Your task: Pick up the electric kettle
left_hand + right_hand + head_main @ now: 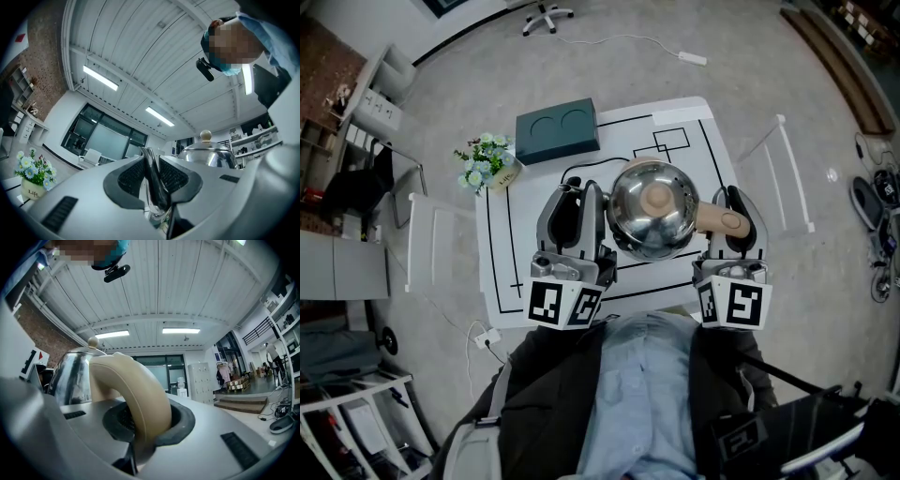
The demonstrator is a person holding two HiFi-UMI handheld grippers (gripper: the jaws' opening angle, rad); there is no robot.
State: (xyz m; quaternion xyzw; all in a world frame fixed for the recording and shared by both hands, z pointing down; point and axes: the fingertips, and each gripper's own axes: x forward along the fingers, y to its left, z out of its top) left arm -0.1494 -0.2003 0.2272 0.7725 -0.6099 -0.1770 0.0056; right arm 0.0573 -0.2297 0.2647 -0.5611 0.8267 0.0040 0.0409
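Observation:
The steel electric kettle (652, 208) with a beige lid knob is over the white table (694, 131), between my two grippers. Its underside is hidden, so I cannot tell whether it rests on the table. My left gripper (581, 194) is at the kettle's left side. In the left gripper view its jaws (152, 174) are shut on the shiny curved spout (151, 164), with the domed lid (208, 152) behind. My right gripper (734, 208) is shut on the beige handle (720, 219). In the right gripper view the handle (136, 385) arches out from between the pads, with the kettle body (70, 371) to the left.
A dark green box (557, 130) lies at the table's far edge. A small pot of flowers (487, 164) stands at its far left corner. Black lines mark the tabletop. A white power strip (486, 337) lies on the floor at the near left. White frames stand on both sides.

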